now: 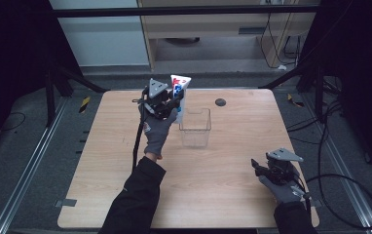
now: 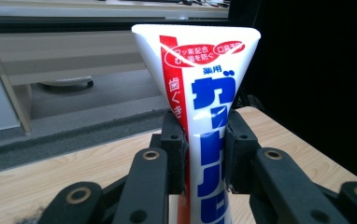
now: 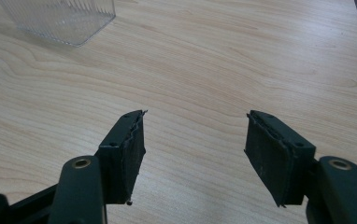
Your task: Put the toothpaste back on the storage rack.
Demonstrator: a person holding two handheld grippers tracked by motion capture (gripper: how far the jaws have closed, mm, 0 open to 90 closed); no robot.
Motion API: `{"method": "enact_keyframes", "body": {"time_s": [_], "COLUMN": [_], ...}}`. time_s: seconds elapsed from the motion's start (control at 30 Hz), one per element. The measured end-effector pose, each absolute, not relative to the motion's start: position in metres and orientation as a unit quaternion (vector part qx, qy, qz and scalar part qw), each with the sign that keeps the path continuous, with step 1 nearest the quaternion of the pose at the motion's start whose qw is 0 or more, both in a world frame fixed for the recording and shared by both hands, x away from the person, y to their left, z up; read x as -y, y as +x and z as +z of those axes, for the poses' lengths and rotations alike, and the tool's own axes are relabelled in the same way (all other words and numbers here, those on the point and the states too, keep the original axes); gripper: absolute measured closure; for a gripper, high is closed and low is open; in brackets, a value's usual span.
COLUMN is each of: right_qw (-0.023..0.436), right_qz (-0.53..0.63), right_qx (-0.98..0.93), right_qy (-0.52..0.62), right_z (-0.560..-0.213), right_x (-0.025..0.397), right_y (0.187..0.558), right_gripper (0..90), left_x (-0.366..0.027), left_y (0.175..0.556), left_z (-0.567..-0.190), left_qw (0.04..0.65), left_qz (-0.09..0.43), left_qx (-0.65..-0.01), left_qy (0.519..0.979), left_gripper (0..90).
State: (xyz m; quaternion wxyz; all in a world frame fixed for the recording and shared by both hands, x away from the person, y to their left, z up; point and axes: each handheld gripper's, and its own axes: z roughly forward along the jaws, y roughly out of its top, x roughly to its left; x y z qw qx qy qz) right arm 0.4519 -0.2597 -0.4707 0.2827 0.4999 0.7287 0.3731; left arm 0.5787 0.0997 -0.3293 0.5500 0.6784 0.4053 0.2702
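Toothpaste tube point(image 2: 209, 126) stands upright in left hand-held gripper point(image 2: 205, 149), crimped end up

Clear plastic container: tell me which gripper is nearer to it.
Left. The left gripper, holding the toothpaste tube, sits just beside the clear container; the right gripper rests open near the table's front right corner.

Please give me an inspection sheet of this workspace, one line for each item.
Surface: wooden table, bare wood, small dark round disc near far edge.
Job's things: toothpaste tube upright; clear plastic container beside it.
Clutter: nothing seen.
Grippers: left gripper shut on toothpaste tube; right gripper open, low over table.
Cables: black cables on floor at right.
Surroundings: dark frame, grey floor, cabinets behind.
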Motion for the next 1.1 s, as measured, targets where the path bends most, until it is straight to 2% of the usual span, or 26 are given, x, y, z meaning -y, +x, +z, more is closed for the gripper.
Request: {"method": "enact_keyframes", "body": {"time_s": [1.1], "right_qw": [0.282], "right_qz": [0.366], "right_qx": [-0.734], "right_qy": [0.498], "right_z": [-0.473], "right_x": [0.258], "right_y": [0.453], "right_gripper": [37.2], "left_x": [-0.066], "left_y": [0.603], "left_z": [-0.367], "left_qw": [0.542], "left_qz": [0.264], "left_qx": [-0.41], "left_qy": [0.684], "left_gripper": [72.8]}}
